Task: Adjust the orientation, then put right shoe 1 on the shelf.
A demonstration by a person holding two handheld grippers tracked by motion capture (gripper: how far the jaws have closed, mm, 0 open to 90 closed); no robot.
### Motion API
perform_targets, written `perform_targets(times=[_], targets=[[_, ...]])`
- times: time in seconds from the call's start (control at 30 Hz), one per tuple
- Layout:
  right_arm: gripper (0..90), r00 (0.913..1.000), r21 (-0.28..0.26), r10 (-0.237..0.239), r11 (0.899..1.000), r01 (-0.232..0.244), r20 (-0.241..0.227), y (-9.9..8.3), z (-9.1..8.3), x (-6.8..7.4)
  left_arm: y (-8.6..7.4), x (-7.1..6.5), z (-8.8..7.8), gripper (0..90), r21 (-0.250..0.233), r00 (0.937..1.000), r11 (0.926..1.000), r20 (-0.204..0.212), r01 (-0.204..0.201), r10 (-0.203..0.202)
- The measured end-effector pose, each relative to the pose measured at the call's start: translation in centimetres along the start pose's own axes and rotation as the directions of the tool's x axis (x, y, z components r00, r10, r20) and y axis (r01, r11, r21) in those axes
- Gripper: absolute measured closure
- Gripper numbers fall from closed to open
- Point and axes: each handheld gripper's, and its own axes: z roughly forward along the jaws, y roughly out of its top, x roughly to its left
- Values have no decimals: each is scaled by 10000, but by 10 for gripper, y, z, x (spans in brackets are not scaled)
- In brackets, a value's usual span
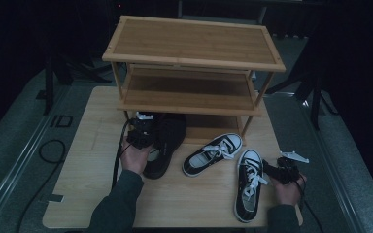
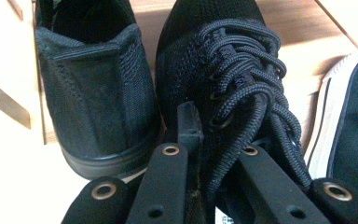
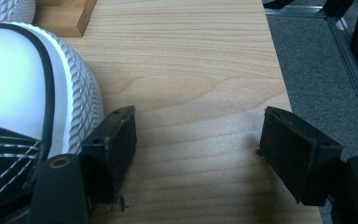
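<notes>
Black knit shoe [image 2: 205, 70]: we log it at centre left of the high view, on the table [image 1: 92, 194] with its toe under the bottom tier of the bamboo rack [image 1: 194, 41]. In the left gripper view its twin [image 2: 93, 93] sits just beside it at the left, heel toward the camera.

Handling, as we judge it: light, with a soft mesh upper that yields under pressure, a stiffer sole and loose, thick laces. Best hold is the tongue or collar edge, not the laces alone.

Left gripper [image 2: 193, 140]: jaws drawn narrow, pinching the shoe's upper beside the lacing.

Right gripper [image 3: 198, 144]: jaws wide, nothing between them, resting by the toe of a black-and-white sneaker [image 3: 23, 93]; its mate [image 1: 213, 153] lies nearby.

Markings: we read no brand, label or writing.
</notes>
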Motion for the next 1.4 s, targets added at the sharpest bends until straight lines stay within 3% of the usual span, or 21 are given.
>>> perform_targets(times=[0.33,0.87,1.13,1.4], targets=[[270,10000,-1,-4,10000,4,-1,0,0,0,3,-4,11,870,55,9999,9998,-2,172,-172],[269,10000,2,-7,10000,7,-7,0,0,0,7,-7,25,863,-554,9951,9953,-549,790,-820],[270,10000,2,-7,10000,7,-5,0,0,0,13,-8,31,858,-1054,9900,9883,-764,1101,-1184],[270,10000,2,-9,10000,9,-11,0,0,0,18,-11,37,851,-1197,9907,9883,-872,940,-1048]])
